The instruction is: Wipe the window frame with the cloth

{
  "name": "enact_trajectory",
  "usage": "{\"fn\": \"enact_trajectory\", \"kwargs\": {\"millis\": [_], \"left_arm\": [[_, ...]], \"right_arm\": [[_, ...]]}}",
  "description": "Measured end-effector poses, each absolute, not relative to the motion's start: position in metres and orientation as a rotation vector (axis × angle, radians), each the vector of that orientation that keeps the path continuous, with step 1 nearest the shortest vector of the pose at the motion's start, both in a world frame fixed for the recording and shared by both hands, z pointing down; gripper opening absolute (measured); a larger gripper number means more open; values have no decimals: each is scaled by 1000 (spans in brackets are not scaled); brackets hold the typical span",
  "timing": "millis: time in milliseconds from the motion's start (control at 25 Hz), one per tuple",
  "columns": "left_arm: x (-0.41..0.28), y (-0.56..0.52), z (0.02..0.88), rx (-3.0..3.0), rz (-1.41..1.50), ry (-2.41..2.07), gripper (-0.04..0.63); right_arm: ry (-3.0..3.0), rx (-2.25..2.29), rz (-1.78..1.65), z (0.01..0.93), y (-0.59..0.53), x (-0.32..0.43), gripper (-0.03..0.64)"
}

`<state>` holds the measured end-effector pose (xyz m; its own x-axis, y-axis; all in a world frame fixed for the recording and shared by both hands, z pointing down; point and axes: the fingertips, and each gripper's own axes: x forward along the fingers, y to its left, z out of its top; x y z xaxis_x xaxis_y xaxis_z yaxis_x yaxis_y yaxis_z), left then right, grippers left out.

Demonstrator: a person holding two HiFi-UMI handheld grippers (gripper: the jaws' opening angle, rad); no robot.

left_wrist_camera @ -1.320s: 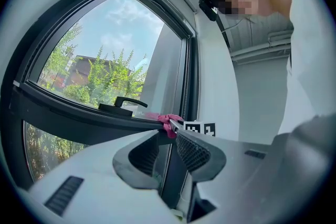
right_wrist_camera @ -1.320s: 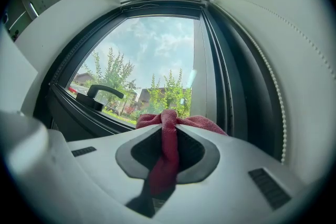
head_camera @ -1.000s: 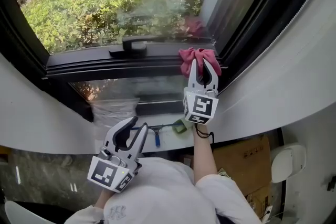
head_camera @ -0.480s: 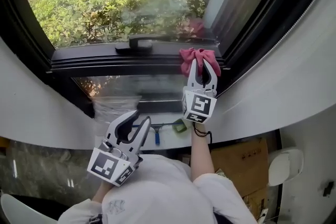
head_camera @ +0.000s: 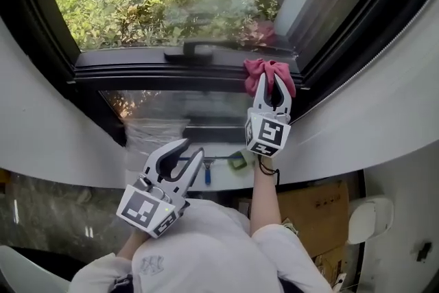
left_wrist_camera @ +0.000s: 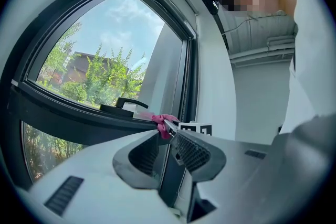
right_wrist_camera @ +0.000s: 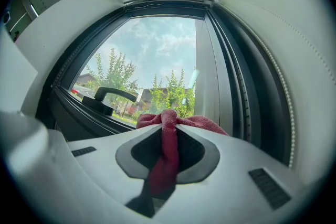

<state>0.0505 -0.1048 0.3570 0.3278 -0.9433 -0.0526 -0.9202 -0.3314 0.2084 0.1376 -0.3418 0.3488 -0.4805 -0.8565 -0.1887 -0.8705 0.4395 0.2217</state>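
Right gripper (head_camera: 271,86) is clamped on the cloth (head_camera: 264,68). The red fabric is pinched between both pads, with a tail hanging down through the jaw throat and the rest bunched out past the tips. The bunch sits on the horizontal rail of the window frame (head_camera: 151,75), at its right end, just beside the corner where the rail meets the upright. The window handle (head_camera: 195,50) is on the same rail, left of the cloth and not touching it.

Left gripper (head_camera: 192,147) is held low near the person's torso, well apart from the frame. Its fingers stand a narrow gap apart with nothing between them; it points up toward the glass.

Below the window is a white ledge (head_camera: 223,183) with a blue-handled tool (head_camera: 206,178) and a small green item (head_camera: 236,162) lying on it, near each other.

Containers: one cardboard box (head_camera: 319,206) sits under the ledge, to the right of the person's right forearm. Only its brown side and top face show, so I can't tell what's in it. Behind the lower pane there's crumpled clear plastic (head_camera: 154,134) — could be a bag, but I can't read its contents either.
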Motion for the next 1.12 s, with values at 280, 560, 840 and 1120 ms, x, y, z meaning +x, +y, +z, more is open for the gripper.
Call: {"fn": "enact_trajectory", "kwargs": {"millis": [280, 560, 840, 1120], "left_arm": [[16, -88, 363, 2419, -245, -1729, 115], [-13, -77, 362, 2442, -212, -1692, 115], [-35, -67, 374, 2409, -219, -1699, 115], [-52, -56, 381, 2370, -212, -1727, 115]], "right_arm": [[2590, -1672, 439, 348, -344, 139, 63], [2593, -1770, 412, 351, -337, 127, 63], [2584, -1765, 413, 351, -326, 107, 63], [2587, -1745, 438, 351, -314, 85, 63]]}}
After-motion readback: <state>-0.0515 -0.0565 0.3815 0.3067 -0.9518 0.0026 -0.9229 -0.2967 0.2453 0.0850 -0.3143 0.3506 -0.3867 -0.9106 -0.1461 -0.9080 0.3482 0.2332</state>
